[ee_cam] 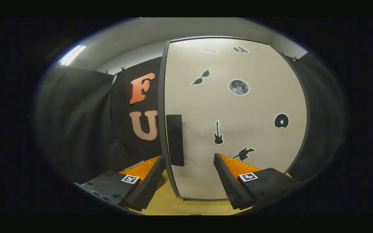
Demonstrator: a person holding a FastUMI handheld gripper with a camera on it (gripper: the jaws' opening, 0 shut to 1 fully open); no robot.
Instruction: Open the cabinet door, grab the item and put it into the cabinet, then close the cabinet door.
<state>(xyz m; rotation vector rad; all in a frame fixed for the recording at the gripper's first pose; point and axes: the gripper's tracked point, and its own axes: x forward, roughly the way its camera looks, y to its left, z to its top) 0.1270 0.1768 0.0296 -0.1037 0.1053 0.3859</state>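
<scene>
A pale cabinet door (238,129) with several dark stickers stands straight ahead, closed flat in its dark frame. A black upright handle (175,139) is fixed near the door's left edge. My gripper (189,158) is open, and the handle's lower end lies between the fingers, nearer the left one, with a gap on both sides. The left finger (152,171) sits left of the door's edge; the right finger (230,171) is in front of the door panel. Nothing is held.
The cabinet stands on a yellow-tan tabletop (176,205) that shows below the fingers. Black cloth walls (86,129) hang to the left and right of the cabinet. A ceiling light (72,55) glows at the upper left.
</scene>
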